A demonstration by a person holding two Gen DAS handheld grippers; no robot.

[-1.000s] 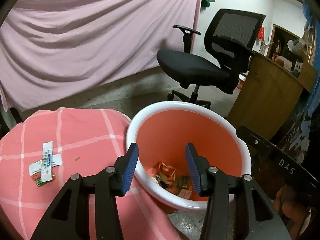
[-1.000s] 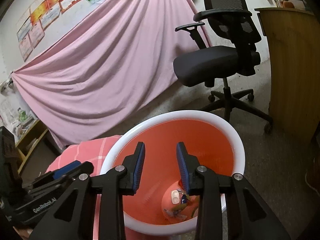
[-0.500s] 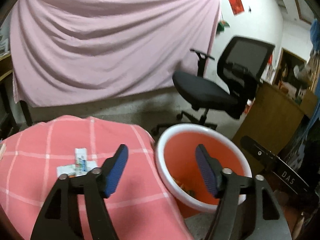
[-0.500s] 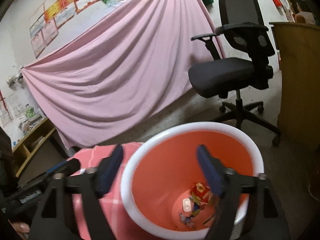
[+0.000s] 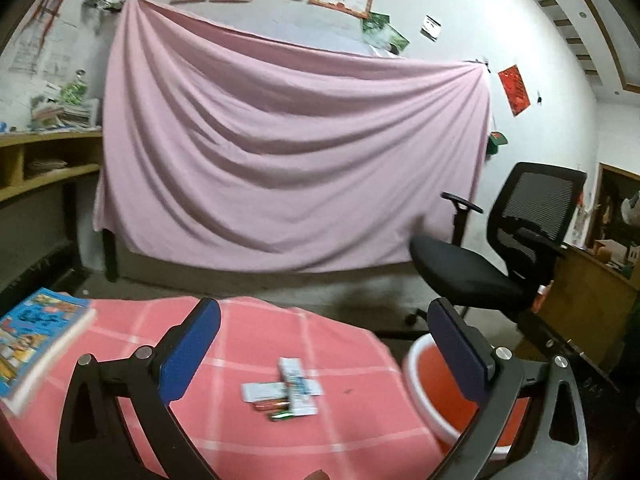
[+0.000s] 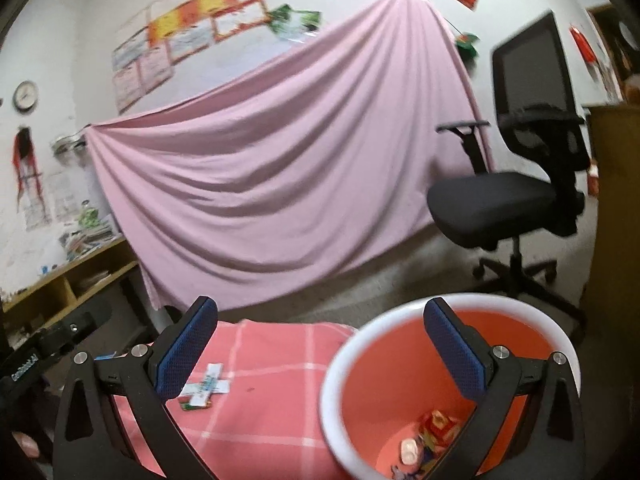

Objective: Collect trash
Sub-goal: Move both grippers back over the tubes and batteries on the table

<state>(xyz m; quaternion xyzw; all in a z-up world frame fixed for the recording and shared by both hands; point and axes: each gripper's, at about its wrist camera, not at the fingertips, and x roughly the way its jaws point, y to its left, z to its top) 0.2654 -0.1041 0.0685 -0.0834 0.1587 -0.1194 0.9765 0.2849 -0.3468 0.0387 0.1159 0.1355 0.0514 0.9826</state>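
A table draped in a pink cloth with white checks (image 5: 248,344) carries a small heap of white and green wrappers (image 5: 286,388) near its right edge, and a blue-covered book (image 5: 36,344) at its left edge. Just past that right edge stands a round orange bin with a white rim (image 6: 400,364), scraps of trash (image 6: 424,440) lying at its bottom. Behind hangs a large pink sheet (image 5: 288,152); a black mesh office chair (image 5: 500,256) stands to the right. The left gripper (image 5: 324,356) and right gripper (image 6: 320,356) have both just been opening; their jaws stand wide apart, nothing between them.
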